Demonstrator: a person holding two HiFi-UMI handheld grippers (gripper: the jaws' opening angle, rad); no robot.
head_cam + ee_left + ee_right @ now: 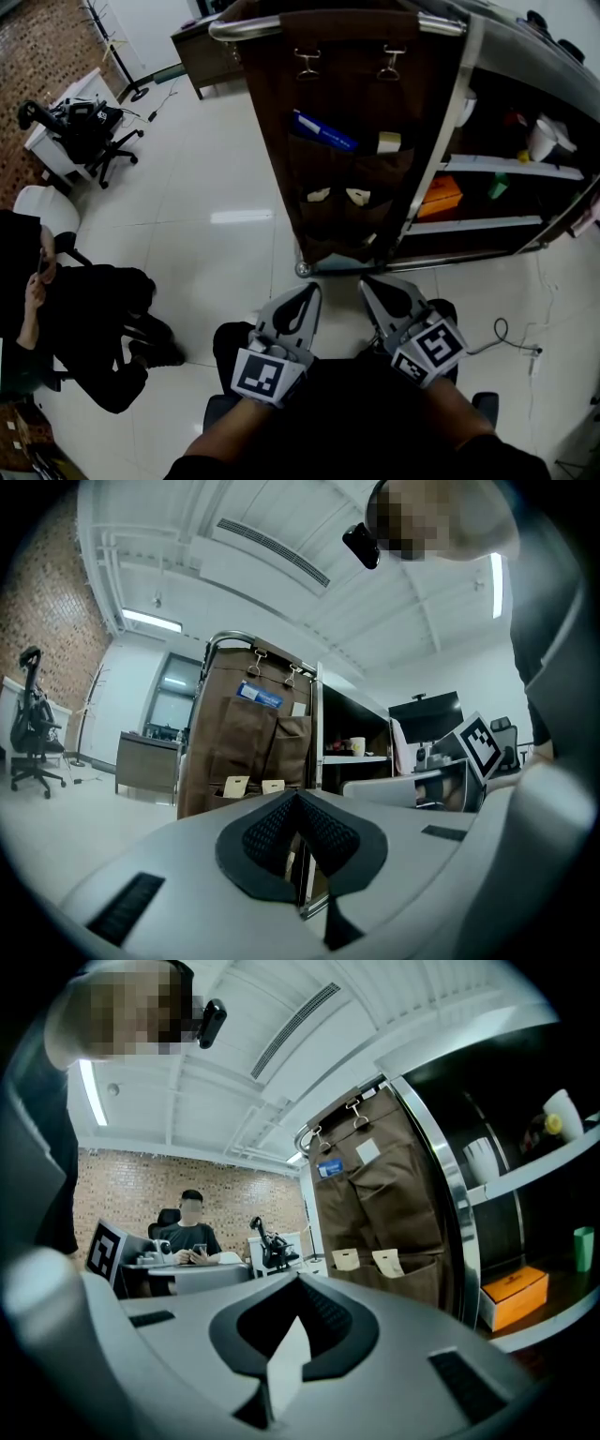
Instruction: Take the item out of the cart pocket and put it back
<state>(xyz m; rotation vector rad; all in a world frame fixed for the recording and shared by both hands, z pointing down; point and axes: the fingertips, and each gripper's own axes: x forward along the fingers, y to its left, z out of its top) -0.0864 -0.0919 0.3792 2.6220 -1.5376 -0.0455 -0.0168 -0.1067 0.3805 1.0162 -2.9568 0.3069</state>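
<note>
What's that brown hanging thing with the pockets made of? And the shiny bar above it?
The brown pocket organizer looks like cloth, or maybe soft faux leather: it is matte, and its pockets sag and crease. The top bar looks like polished metal: it is silvery, with bright glints. The clips on the organizer's top edge look like metal too, though they are small.

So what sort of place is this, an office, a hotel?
Most likely an office or lab workroom rather than a hotel: there is a brick wall, a black office chair and a seated person on a glossy floor. The service cart with its brown pocket hanger seems set up for practice.
</note>
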